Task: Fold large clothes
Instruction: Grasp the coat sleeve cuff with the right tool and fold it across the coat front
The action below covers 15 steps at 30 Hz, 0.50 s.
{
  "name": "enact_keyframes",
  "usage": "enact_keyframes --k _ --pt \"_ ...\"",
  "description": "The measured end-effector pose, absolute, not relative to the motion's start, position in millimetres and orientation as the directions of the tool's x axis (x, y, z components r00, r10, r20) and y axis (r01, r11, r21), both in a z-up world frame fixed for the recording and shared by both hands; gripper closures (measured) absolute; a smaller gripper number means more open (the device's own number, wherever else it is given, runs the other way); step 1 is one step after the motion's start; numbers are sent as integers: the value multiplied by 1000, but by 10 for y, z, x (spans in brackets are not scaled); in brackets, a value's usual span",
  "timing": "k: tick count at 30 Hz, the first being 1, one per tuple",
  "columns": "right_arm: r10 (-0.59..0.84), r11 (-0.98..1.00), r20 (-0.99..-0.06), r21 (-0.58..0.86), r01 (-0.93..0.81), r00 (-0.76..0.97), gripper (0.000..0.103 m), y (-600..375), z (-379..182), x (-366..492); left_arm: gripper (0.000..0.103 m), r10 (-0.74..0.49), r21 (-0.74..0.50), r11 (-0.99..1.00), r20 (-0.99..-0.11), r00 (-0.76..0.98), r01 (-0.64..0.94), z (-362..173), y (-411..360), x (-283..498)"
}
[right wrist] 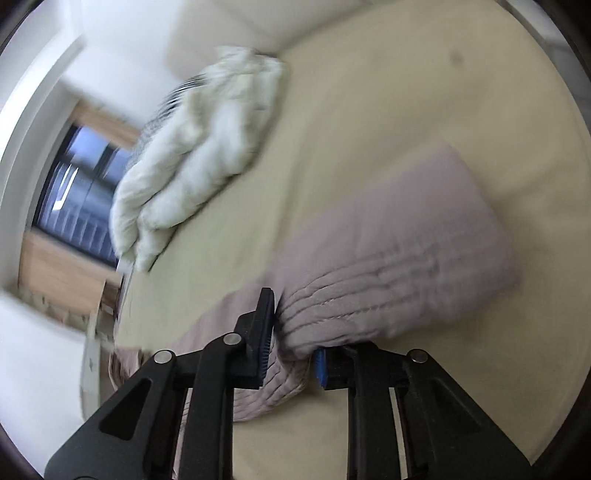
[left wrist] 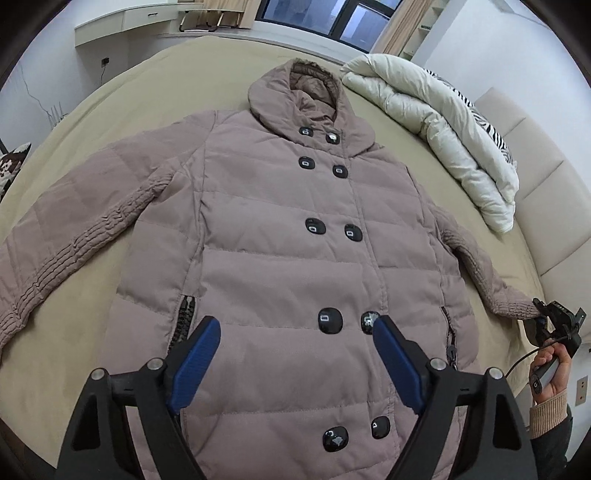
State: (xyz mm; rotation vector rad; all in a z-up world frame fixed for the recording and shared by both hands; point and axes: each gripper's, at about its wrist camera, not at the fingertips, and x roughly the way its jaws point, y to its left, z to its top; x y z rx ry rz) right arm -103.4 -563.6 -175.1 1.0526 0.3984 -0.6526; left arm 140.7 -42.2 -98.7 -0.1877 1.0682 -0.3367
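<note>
A taupe quilted hooded coat (left wrist: 280, 236) with black buttons lies face up, spread flat on the beige bed (left wrist: 436, 173), hood at the far end. My left gripper (left wrist: 295, 332) is open above the coat's lower front, holding nothing. My right gripper (left wrist: 546, 314) is at the end of the coat's right sleeve (left wrist: 491, 280). In the blurred right wrist view its fingers (right wrist: 291, 332) are shut on the sleeve cuff (right wrist: 388, 258), which bunches between the pads.
A rolled white duvet (left wrist: 443, 125) with a zebra-print side lies at the far right of the bed; it also shows in the right wrist view (right wrist: 192, 155). A padded headboard (left wrist: 546, 177) runs along the right. A window (left wrist: 332, 18) and a white shelf (left wrist: 122, 22) are behind.
</note>
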Motion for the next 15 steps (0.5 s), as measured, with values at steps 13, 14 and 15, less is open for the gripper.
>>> enact_keyframes --k 13,14,15 --pt "153 899 -560 421 121 815 86 -2788 -783 1326 17 -348 -393 919 -755 556 41 -843 658 1475" --pt "185 903 -582 418 97 792 86 -2592 -907 1448 17 -344 -395 918 -757 556 30 -871 736 1484" --pt "215 902 -607 423 82 765 86 -2425 -1047 1553 17 -340 -397 917 -759 556 19 -898 798 1489"
